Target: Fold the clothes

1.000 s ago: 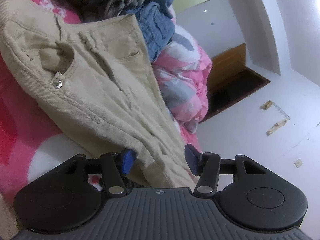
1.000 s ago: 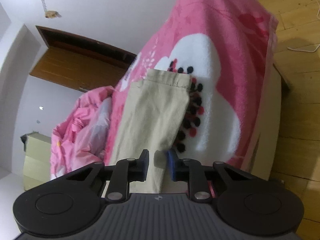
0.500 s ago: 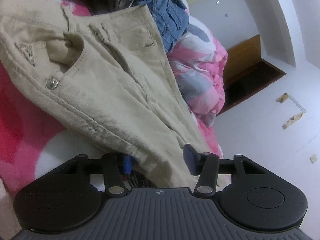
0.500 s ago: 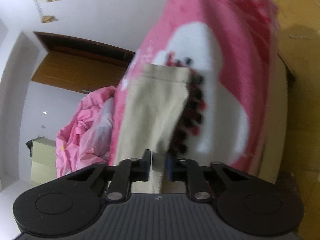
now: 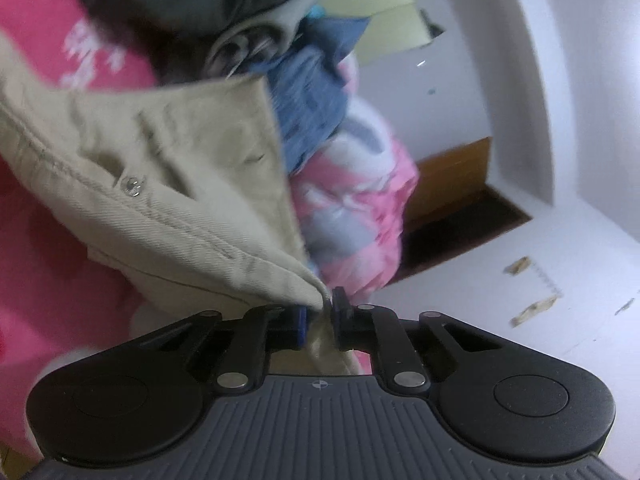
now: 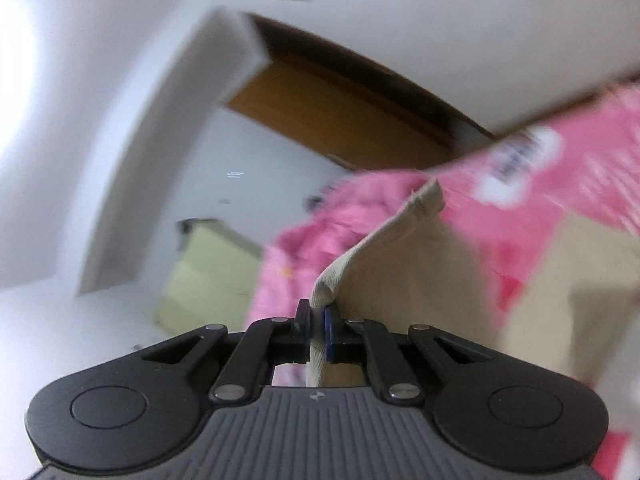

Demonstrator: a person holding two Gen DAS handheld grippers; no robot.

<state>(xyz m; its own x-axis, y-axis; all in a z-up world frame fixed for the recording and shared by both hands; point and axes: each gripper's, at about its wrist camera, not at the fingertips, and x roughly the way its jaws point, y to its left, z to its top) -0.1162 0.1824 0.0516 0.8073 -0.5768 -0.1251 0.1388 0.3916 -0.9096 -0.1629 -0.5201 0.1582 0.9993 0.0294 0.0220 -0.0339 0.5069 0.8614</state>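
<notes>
Beige trousers [image 5: 180,184] lie across a pink blanket [image 5: 48,248] on the bed, waistband and metal button [image 5: 132,186] showing. My left gripper [image 5: 320,312] is closing its jaws on a side fold of the trousers below the waist, and the pads pinch the cloth. In the right wrist view the trouser leg [image 6: 400,272] hangs lifted above the blanket [image 6: 560,184]. My right gripper [image 6: 318,320] has its jaws closing tight on that leg's edge, with fabric between the pads. This view is blurred.
A heap of dark clothes [image 5: 200,0] and blue denim [image 5: 308,108] lies behind the trousers, beside a crumpled pink quilt [image 5: 360,220]. A pale green cabinet [image 6: 204,276], a wooden door [image 6: 340,120] and white walls stand beyond the bed.
The left jaws went from wide open to pinching the trousers' side fold and lifted it slightly. The right gripper tightened on the leg and rose sharply, pulling the leg up off the blanket.
</notes>
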